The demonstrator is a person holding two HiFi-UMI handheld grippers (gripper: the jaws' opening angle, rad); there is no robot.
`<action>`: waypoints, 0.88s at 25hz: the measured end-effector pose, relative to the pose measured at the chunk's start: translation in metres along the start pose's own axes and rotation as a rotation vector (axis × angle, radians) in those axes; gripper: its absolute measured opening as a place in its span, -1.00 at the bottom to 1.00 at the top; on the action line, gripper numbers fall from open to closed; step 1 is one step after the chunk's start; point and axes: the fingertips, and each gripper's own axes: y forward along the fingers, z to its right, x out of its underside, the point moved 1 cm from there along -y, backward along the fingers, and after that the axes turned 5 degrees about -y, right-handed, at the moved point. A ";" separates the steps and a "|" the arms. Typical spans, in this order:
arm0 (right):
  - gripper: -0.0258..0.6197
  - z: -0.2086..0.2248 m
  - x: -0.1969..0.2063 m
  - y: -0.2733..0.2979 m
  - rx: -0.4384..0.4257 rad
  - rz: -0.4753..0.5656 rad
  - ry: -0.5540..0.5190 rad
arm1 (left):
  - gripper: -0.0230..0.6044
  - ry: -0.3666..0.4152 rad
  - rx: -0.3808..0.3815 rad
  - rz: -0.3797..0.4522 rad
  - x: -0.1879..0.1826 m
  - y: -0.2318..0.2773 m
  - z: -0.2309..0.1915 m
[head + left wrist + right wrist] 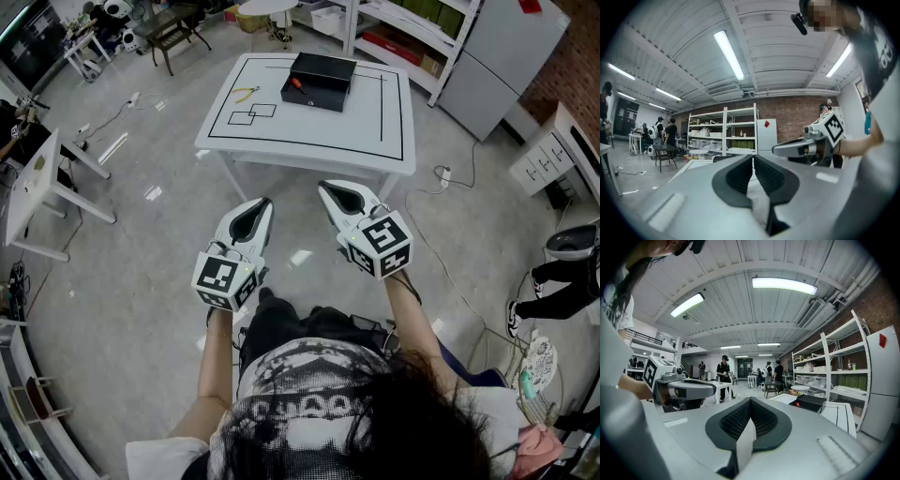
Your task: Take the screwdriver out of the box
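I hold both claws in the air over the floor (141, 281), side by side and well short of the surface (309, 131). The left claw (753, 157) is clenched on nothing: its dark pads meet at the tips with only air around them. The right claw (750, 400) is clenched too, pads pressed together and nothing between them. Both point roughly level toward the surface.

The box (319, 81) is black and open-topped. It sits on the far part of the surface, inside the large rectangle of black tape (382, 94). The screwdriver (295, 82) lies in the box near its left end. I can make out only its red handle, and the rest is too small to read. From the right claw's view the box shows ahead and to the right, with a red spot at its near edge.

A yellow-handled tool (246, 93) lies on the surface left of the box, apart from it, just beside two small taped squares (251, 114).
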 end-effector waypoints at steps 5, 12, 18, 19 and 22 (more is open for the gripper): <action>-0.95 0.006 0.002 0.002 -0.002 0.002 0.009 | -0.93 -0.003 0.004 0.006 -0.002 0.008 0.002; -0.94 0.012 0.004 0.005 0.008 0.019 0.049 | -0.93 -0.002 0.022 0.004 -0.003 0.015 0.000; -0.94 0.021 0.012 0.016 0.002 0.006 0.070 | -0.93 -0.008 0.029 -0.003 0.000 0.029 -0.010; -0.94 0.023 0.013 0.020 0.002 0.004 0.072 | -0.93 -0.008 0.031 -0.004 0.000 0.033 -0.012; -0.94 0.033 0.016 0.033 0.004 0.000 0.081 | -0.93 -0.006 0.039 -0.007 0.001 0.045 -0.023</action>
